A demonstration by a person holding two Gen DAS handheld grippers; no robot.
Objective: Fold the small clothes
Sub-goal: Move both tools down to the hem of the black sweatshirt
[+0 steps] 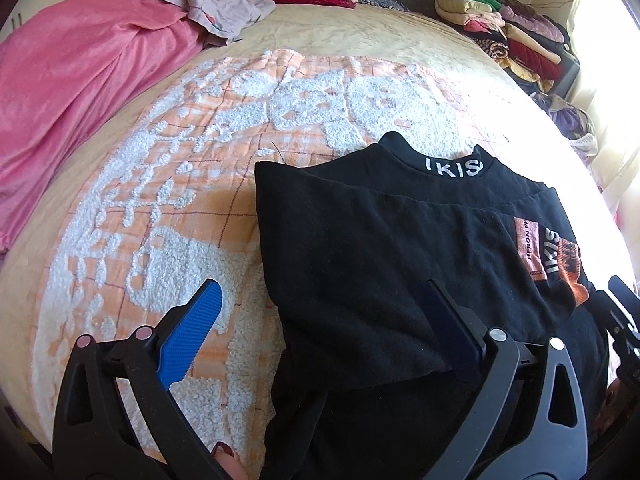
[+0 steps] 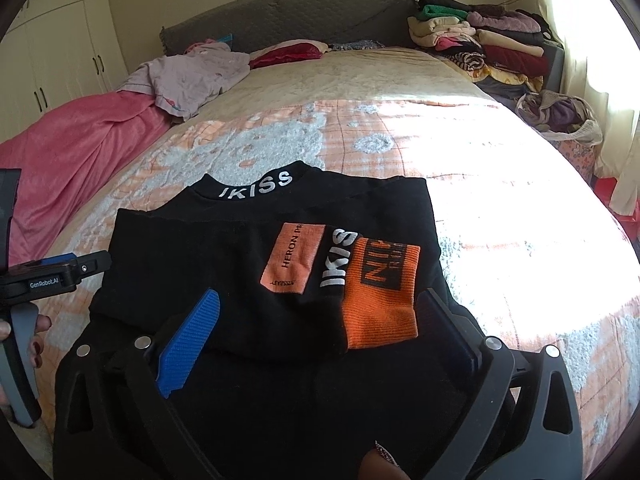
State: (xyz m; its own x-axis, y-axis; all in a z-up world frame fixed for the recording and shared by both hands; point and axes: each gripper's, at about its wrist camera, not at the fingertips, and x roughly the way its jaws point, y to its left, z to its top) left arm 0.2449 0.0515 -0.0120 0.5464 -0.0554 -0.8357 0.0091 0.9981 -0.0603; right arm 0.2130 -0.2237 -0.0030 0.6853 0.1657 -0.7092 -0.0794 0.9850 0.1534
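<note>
A black top (image 1: 380,240) with "IKISS" in white on its collar lies folded on the orange-and-white blanket (image 1: 180,168). Its sleeve, with orange patches (image 2: 380,292), is laid across the body (image 2: 224,248). My left gripper (image 1: 322,286) is open above the top's left edge: the blue-padded finger (image 1: 192,332) hangs over the blanket, the other over black cloth. My right gripper (image 2: 320,294) is open over the near part of the top, with nothing pinched between its pads. The left gripper (image 2: 60,272) also shows at the left edge of the right wrist view, in a person's hand.
A pink blanket (image 1: 80,92) and a crumpled lilac garment (image 1: 224,0) lie at the far left of the bed. A pile of folded clothes (image 2: 480,40) sits at the far right, with a bag of clothes (image 2: 560,116) beside the bed. Behind are the grey headboard (image 2: 300,12) and a wardrobe (image 2: 60,48).
</note>
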